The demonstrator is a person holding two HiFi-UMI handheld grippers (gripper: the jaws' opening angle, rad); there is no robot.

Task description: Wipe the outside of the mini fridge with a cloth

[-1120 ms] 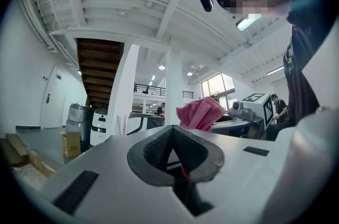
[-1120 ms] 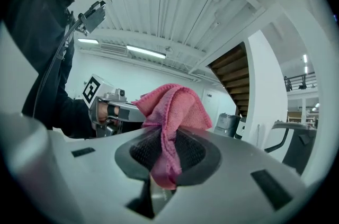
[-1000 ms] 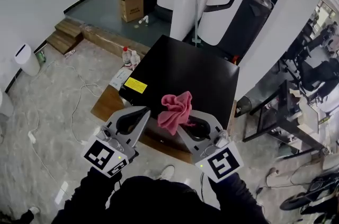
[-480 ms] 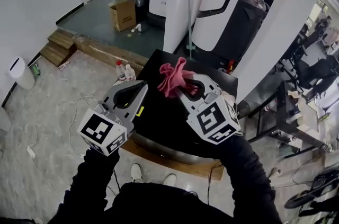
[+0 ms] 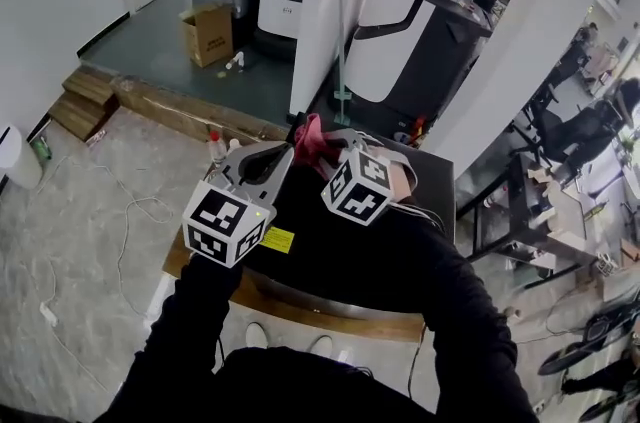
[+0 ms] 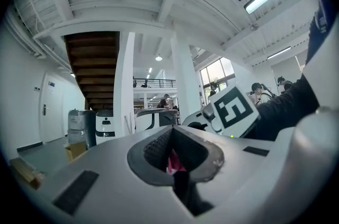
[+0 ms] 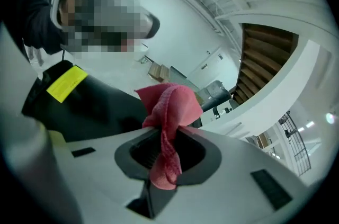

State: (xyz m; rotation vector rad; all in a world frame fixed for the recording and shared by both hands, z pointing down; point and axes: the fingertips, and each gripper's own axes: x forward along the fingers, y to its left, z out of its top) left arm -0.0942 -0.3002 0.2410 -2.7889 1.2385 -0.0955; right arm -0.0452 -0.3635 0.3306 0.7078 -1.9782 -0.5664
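My right tool [image 5: 320, 147] clenched the crumpled pink cloth [image 5: 308, 135]; my left tool [image 5: 284, 152] sat closed, empty. I judged the pinch could slip, rubbing the black mini fridge [image 5: 437, 177] at its 12 o'clock edge.

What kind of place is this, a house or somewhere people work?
Probably a workplace, maybe a lab or workshop hall, not a house: there is a big white-and-black machine, a cardboard box left out, and cluttered desks on the right.
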